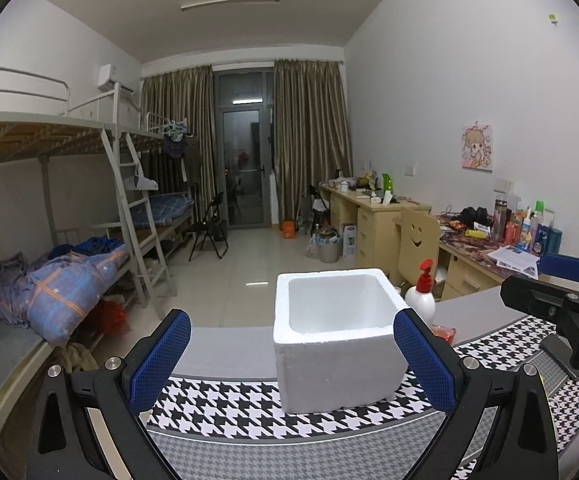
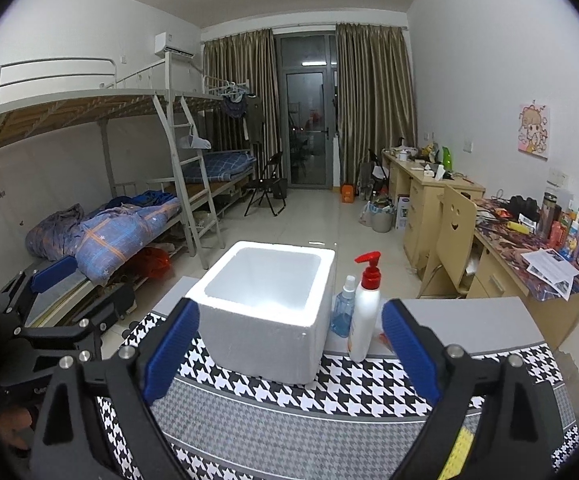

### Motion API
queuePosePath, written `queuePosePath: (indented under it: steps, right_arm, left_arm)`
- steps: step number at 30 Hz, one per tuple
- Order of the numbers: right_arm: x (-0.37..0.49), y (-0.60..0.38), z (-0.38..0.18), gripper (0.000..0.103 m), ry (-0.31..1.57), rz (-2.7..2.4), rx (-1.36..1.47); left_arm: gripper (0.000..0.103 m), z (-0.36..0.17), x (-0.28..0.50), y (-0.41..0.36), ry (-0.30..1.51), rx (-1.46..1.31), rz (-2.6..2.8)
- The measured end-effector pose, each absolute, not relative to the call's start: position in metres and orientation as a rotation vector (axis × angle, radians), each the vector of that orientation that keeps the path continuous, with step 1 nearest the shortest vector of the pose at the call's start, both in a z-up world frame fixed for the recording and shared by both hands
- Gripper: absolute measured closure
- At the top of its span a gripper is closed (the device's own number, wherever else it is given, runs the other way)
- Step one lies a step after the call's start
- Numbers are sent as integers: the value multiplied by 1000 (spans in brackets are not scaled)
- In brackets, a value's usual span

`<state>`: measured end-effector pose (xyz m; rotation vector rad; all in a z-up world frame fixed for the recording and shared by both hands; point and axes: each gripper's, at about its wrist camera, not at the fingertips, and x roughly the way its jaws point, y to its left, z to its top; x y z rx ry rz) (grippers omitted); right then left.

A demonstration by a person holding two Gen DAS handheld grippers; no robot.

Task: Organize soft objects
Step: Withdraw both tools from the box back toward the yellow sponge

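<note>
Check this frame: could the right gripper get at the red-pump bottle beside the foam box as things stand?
Probably yes. The right gripper is open and empty, and the red-pump bottle stands upright just ahead between its fingers' line. Only the small blue spray bottle and foam box crowd its left side.

Left black hand-held gripper [image 1: 291,364] with blue pads: jaws wide apart, nothing between. Right black hand-held gripper [image 2: 289,352] likewise, tilted slightly downward.

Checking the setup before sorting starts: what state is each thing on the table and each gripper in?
Foam box: upright, open-topped, looks empty.
Pump bottle: upright, red pump on.
Spray bottle: upright, capped, beside the box.
Left gripper: open, holding nothing.
Right gripper: open, holding nothing.
</note>
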<state>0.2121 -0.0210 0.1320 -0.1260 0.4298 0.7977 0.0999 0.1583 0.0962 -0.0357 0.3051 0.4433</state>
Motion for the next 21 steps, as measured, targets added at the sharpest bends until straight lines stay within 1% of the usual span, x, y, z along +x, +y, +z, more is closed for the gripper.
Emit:
queuePosePath:
  steps: [21]
  right_arm:
    - [177,-66,132,8,376,785,-91]
  left_arm:
    - [1,96,67,117,265,-31,357]
